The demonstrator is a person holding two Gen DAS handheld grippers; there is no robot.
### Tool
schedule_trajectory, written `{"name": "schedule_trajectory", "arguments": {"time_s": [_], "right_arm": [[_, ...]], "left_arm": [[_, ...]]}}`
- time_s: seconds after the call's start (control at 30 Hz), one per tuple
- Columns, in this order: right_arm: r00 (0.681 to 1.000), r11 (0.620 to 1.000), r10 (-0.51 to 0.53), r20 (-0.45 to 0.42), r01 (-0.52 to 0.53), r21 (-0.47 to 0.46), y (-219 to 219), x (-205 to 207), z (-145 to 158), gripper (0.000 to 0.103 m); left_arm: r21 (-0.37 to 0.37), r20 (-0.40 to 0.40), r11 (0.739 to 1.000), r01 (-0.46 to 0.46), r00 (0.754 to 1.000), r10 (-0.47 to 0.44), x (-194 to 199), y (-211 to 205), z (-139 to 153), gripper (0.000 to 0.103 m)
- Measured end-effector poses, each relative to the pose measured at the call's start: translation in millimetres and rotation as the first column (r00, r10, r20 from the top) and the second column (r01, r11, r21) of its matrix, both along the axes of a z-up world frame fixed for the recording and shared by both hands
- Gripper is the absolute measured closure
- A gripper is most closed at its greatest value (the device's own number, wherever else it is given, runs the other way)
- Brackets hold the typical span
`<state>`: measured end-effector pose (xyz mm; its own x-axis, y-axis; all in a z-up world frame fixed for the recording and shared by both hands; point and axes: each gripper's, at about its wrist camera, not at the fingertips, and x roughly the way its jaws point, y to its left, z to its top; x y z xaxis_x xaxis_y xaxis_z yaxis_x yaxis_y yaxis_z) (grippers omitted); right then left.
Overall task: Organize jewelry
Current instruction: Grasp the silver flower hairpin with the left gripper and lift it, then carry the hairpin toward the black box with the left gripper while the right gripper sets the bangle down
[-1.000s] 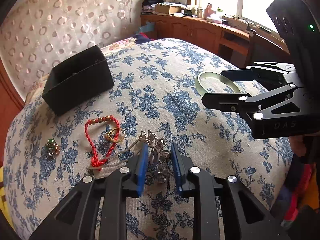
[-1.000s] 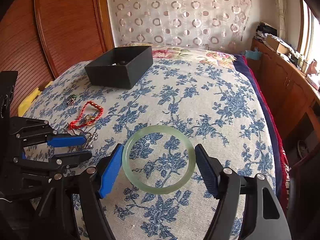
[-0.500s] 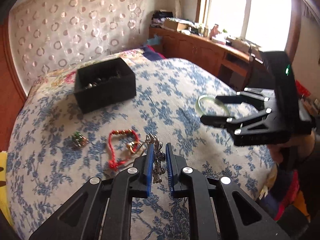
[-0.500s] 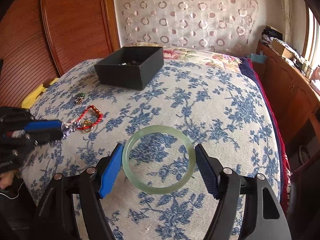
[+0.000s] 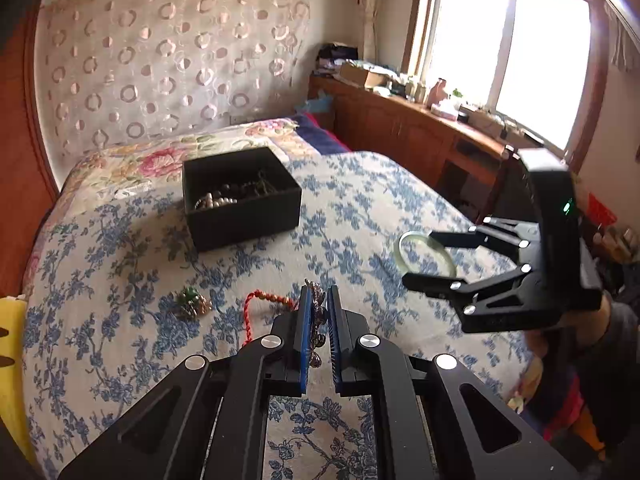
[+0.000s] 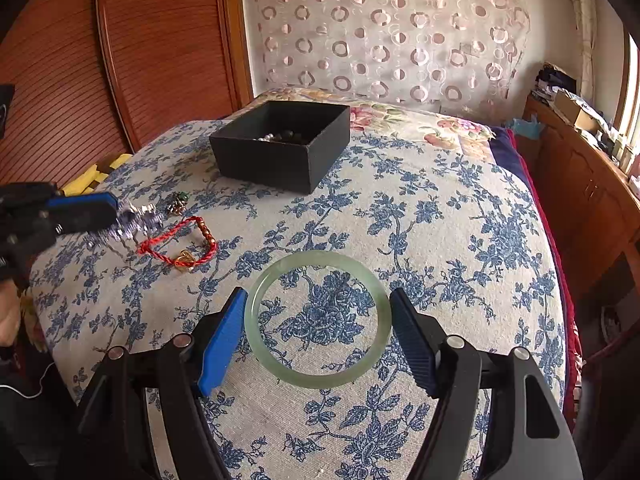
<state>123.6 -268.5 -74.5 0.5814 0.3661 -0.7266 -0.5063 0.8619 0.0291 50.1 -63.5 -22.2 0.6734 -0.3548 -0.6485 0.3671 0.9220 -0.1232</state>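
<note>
While the left tool is clamped on the silver necklace, lifted for the black box ahead, the right tool stands apart, flanking the jade bangle on the bed.

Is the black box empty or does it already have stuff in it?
Not empty. The open-topped box holds beads and other dark jewelry.

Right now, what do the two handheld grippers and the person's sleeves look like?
Both the left gripper and the right gripper are matte black linkage frames with silver round pivot pins and ribbed blue pads on the fingers. Seen from the left wrist, the right gripper's upright black housing carries a small green light. A dark sleeve covers the wrist behind it.
</note>
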Motion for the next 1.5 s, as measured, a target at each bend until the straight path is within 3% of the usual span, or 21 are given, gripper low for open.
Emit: {"name": "schedule_trajectory", "arguments": {"time_s": [0.27,0.53,0.67,0.9,1.03,1.5], "right_arm": [[1.0,1.0,0.01,0.008,-0.01,0.006,5.1,0.7,4.5,0.029],[1.0,1.0,0.017,0.003,-0.017,0.009,9.3,0.4,3.2,0.029],[1.0,1.0,0.023,-0.001,-0.023,0.009,11.5,0.0,1.3,0.029],[1.0,1.0,0.029,-0.01,-0.029,0.006,14.6,0.3,-2.8,0.029],[0.999,0.999,0.035,-0.012,-0.035,0.005,19.3,0.3,-3.7,0.029],[0.996,0.997,0.08,-0.047,-0.08,-0.004,39.3,-2.0,-18.3,0.029]], "left_arm": [[-0.044,0.041,0.999,-0.03,0.999,0.032,3.1,20.4,25.7,0.096],[-0.099,0.038,0.993,-0.069,0.997,0.073,15.9,44.9,32.8,0.096],[-0.126,0.017,0.987,-0.104,0.994,0.107,27.9,61.5,24.9,0.096],[-0.209,-0.099,0.96,-0.188,0.98,0.17,49.9,108.5,-10.6,0.096],[-0.234,-0.094,0.95,-0.205,0.978,0.188,48.6,120.8,-10.1,0.096],[-0.214,-0.032,0.966,-0.145,0.989,0.141,48.1,91.9,11.6,0.096]]}}
